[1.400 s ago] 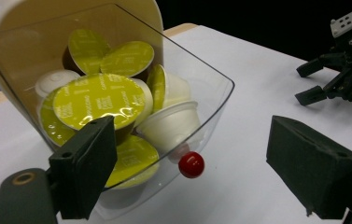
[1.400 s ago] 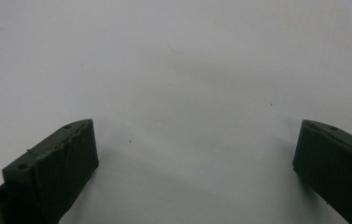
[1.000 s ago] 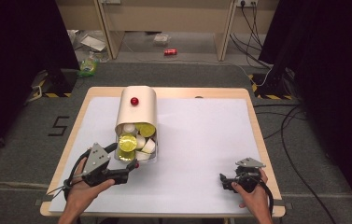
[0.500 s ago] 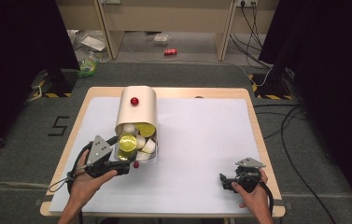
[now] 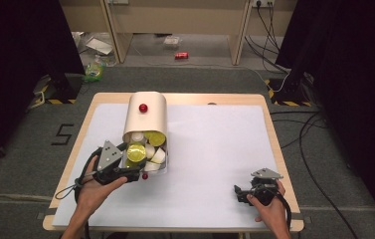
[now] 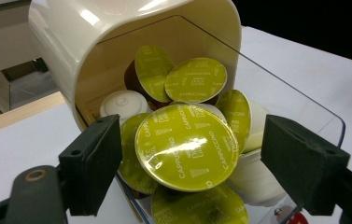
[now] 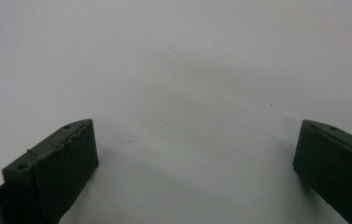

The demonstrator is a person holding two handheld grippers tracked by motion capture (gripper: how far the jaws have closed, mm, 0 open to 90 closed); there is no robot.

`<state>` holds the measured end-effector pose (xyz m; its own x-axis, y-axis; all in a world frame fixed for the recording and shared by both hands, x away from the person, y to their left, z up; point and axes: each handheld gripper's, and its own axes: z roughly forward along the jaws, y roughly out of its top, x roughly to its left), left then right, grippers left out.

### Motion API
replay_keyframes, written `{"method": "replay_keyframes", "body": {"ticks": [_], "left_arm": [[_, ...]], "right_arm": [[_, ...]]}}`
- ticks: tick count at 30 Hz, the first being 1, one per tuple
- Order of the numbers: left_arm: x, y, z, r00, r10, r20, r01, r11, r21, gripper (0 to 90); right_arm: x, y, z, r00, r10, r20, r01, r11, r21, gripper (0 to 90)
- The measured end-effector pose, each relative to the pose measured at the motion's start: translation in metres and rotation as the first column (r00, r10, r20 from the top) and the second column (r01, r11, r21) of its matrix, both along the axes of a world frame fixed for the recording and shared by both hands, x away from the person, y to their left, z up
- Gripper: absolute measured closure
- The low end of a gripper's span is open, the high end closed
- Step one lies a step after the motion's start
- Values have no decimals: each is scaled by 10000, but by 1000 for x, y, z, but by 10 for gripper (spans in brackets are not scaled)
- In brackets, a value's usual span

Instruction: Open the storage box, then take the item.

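Left gripper [image 5: 136, 171] sits at the open mouth of the cream capsule dispenser [image 5: 146, 115], which lies on its side on the white worktop [image 5: 215, 149], left of centre. Fingers [image 6: 91, 163] are spread wide, one each side of the front cappuccino capsule [image 6: 186, 146], not touching it. The capsule's green foil lid faces the camera, tilted, resting on other green-lidded capsules and beside a white capsule [image 6: 123, 104]. A clear drawer [image 6: 304, 112] juts out under the pile, with a red knob at its front end.

Likely step: pinching that front capsule. To do it well: centre the fingers on the capsule's rim, push in a little farther so the pads pass the foil edge, close gently since foil and thin cup could dent, then lift straight out to avoid dragging neighbours over the drawer lip.

Right gripper [image 5: 239, 191] rests near the worktop's right front corner, well apart, fingers [image 7: 57, 163] spread over bare worktop, holding nothing.
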<state>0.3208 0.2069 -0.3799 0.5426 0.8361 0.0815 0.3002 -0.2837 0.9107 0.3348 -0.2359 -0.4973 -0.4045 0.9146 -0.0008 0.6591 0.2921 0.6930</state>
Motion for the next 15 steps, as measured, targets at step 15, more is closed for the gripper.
{"method": "replay_keyframes", "body": {"ticks": [15], "left_arm": [[9, -8, -3, 9998, -78, -163, 84, 9993, 352, 216]], "right_arm": [[0, 0, 0, 10000, 0, 1, 0, 10000, 1, 3]]}}
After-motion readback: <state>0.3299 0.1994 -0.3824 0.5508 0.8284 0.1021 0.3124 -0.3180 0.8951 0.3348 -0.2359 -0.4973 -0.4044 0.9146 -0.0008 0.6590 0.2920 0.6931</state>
